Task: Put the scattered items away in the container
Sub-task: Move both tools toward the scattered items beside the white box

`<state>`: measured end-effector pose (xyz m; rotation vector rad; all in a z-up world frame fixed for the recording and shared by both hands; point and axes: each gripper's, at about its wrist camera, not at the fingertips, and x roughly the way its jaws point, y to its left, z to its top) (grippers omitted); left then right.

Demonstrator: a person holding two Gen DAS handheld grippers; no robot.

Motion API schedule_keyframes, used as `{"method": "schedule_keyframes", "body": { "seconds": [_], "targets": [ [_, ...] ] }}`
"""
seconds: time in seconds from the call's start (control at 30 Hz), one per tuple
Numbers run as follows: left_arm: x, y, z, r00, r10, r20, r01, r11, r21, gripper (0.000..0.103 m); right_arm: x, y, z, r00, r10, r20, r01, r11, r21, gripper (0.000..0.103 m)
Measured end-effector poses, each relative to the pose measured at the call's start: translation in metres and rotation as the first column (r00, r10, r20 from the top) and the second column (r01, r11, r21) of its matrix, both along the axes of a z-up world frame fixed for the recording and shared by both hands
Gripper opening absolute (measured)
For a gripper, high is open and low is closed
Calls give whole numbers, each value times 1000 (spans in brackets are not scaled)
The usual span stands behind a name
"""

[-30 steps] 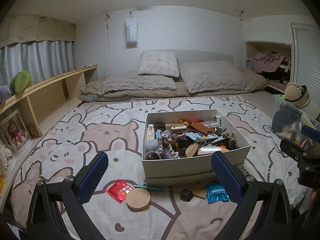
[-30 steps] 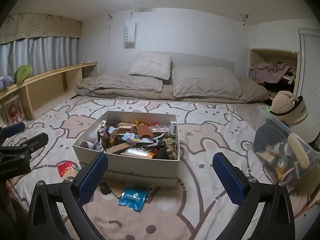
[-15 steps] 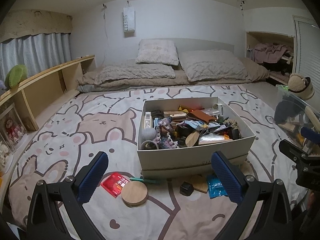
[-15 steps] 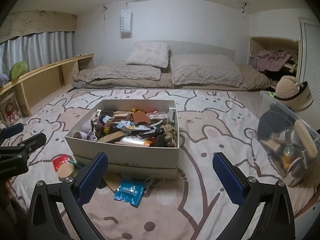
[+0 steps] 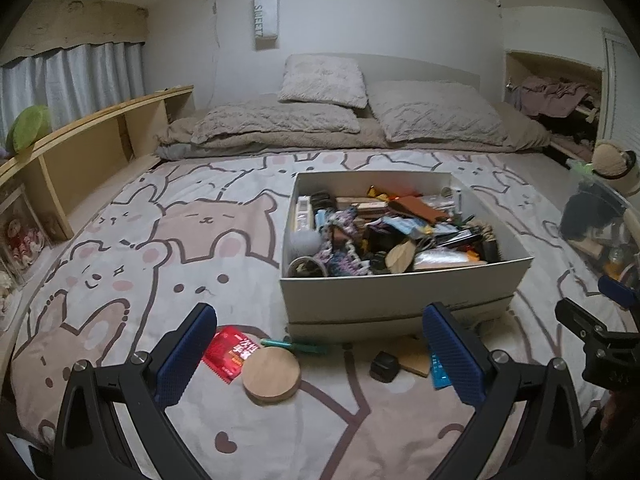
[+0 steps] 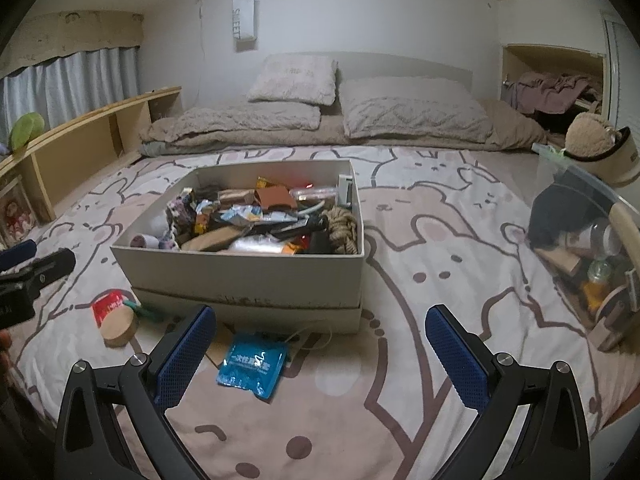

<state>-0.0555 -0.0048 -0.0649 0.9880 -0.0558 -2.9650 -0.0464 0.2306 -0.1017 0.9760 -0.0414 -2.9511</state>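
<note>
Both tongs, left gripper (image 5: 320, 354) and right gripper (image 6: 320, 354), hang spread wide with nothing in them, probably readying a grab; box (image 6: 248, 276) sits mid-bed, nearly full; blue packet (image 6: 256, 364) and wooden disc (image 5: 271, 374) lie just in front of it.

White wall hanging (image 5: 265, 20): "SWEET", letters running vertically.

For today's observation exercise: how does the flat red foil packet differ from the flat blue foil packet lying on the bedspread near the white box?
The red foil packet lies toward the box's left corner; the blue foil packet lies in front of the box's middle. The round wooden disc overlaps the red packet's edge, while nothing covers the blue packet in the right wrist view. The blue packet looks larger there. Both lie flat on the bedspread, outside the white box.
</note>
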Motion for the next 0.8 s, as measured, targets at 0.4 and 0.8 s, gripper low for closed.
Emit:
{"method": "schedule_keyframes", "body": {
  "seconds": [0.4,0.8],
  "targets": [
    [-11,-33,-24,996,53,66,-52,999,-16,103,-11,-2,-25,998,12,65,-11,1000,-9,103],
    [-31,-57,-79,977,-12,211,-5,997,77,103,-21,-15,-53,991,35,131,-35,999,-2,103]
  ]
}}
